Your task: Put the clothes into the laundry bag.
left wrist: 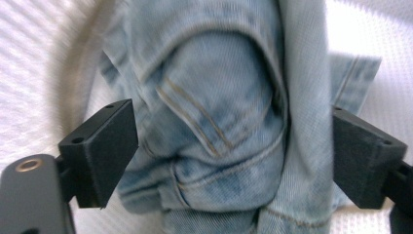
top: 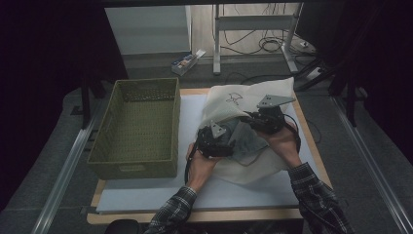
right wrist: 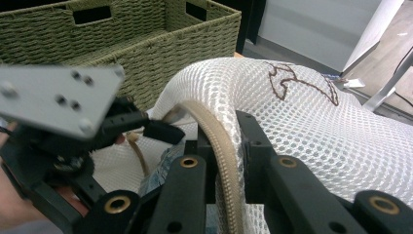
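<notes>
Dark curtains and a grey floor surround the worktop (top: pixel 146 195) in the high view, where a pale mat covers a wooden board. One white mesh laundry bag (top: pixel 243 100), marked with a small dark line drawing, lies on the right half of the mat. At its open mouth sits one piece of folded pale blue denim (top: pixel 243 141), between the two hands. The left gripper (top: pixel 216 141) rests at the denim's left side, and the right gripper (top: pixel 258 122) sits at the bag's edge just beyond it. One green woven basket (top: pixel 139 126) stands on the left of the worktop, apart from the bag, with nothing visible inside.

From the left gripper view, the denim (left wrist: pixel 214 122) is faded light blue with tan double stitching and a curved pocket seam, bunched into folds over white mesh. It lies between the two black fingers (left wrist: pixel 104 151), which stand wide apart, one on each side of it.

From the right gripper view, the fingers (right wrist: pixel 255 151) are clamped on the bag's tan corded rim (right wrist: pixel 219 151), white mesh (right wrist: pixel 311 117) swelling behind it. The basket (right wrist: pixel 146 44) rises beyond, and the left gripper (right wrist: pixel 160 129) shows at left.
</notes>
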The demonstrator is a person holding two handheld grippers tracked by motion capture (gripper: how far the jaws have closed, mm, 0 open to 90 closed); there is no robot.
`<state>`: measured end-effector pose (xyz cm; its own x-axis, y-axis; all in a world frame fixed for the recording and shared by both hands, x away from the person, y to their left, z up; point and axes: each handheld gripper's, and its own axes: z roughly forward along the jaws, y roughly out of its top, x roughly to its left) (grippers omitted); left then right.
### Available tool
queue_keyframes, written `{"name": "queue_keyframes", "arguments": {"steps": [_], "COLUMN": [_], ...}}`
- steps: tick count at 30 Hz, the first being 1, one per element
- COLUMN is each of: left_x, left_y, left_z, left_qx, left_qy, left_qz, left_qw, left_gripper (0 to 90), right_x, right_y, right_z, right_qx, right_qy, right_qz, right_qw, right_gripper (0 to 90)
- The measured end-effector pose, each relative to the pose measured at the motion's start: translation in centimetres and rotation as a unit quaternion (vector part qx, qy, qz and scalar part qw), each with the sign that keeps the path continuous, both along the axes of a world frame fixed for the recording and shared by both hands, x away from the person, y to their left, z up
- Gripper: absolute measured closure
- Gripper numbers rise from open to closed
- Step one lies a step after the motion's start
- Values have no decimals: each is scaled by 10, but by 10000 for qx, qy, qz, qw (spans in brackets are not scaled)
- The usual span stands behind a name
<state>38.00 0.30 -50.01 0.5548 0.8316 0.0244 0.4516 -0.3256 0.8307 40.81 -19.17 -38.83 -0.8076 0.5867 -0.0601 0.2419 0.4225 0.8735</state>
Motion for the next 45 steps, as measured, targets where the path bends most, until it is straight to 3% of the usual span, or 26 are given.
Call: {"name": "queue_keyframes", "arguments": {"steps": [1, 2, 7, 8, 10, 16, 17, 21, 26, 29, 32, 40, 41, 45], "left_x": [1, 1, 4, 4, 5, 9, 12, 20, 28, 36, 40, 51, 52, 52], "left_y": [0, 1, 3, 4, 2, -2, -4, -6, -9, -10, -11, -10, -11, -10], "left_z": [-3, -6, -6, -5, 0, 15, 22, 33, 37, 32, 28, 15, 12, 13], "left_qx": [80, 21, -48, 16, -90, -274, -401, -572, -600, -544, -518, -418, -360, -349], "left_qy": [34, 38, 202, 222, 189, -10, -93, -256, -397, -435, -431, -166, -26, 93], "left_qz": [29, 66, 52, 29, 97, 170, 244, 385, 520, 705, 767, 805, 738, 633], "left_qw": [10000, 10000, 9998, 9997, 9997, 9995, 9989, 9973, 9961, 9951, 9948, 9957, 9966, 9973], "left_gripper": [158, 264, 619, 666, 709, 739, 742, 750, 751, 749, 747, 734, 721, 623], "right_x": [0, 0, 1, 0, 0, 0, 0, -1, -1, -1, -2, -2, -2, -2], "right_y": [0, -1, -2, -1, 0, 1, 1, 2, 1, 1, 2, 2, 3, 4], "right_z": [0, 0, 1, 0, 0, -1, -2, -1, 0, 0, 1, 0, -1, -2], "right_qx": [20, 20, 30, 25, 19, 0, -11, -13, -3, 2, -11, -46, -83, -106], "right_qy": [12, 1, 8, 11, 16, 27, 26, 7, -1, 2, -10, 22, 30, 48], "right_qz": [-1, -8, -11, -6, 0, 26, 33, 41, 25, 33, 44, 48, 56, 72], "right_qw": [10000, 10000, 10000, 10000, 10000, 10000, 10000, 10000, 10000, 10000, 10000, 10000, 9999, 9999], "right_gripper": [812, 812, 812, 812, 813, 814, 814, 814, 816, 821, 823, 830, 830, 829]}}
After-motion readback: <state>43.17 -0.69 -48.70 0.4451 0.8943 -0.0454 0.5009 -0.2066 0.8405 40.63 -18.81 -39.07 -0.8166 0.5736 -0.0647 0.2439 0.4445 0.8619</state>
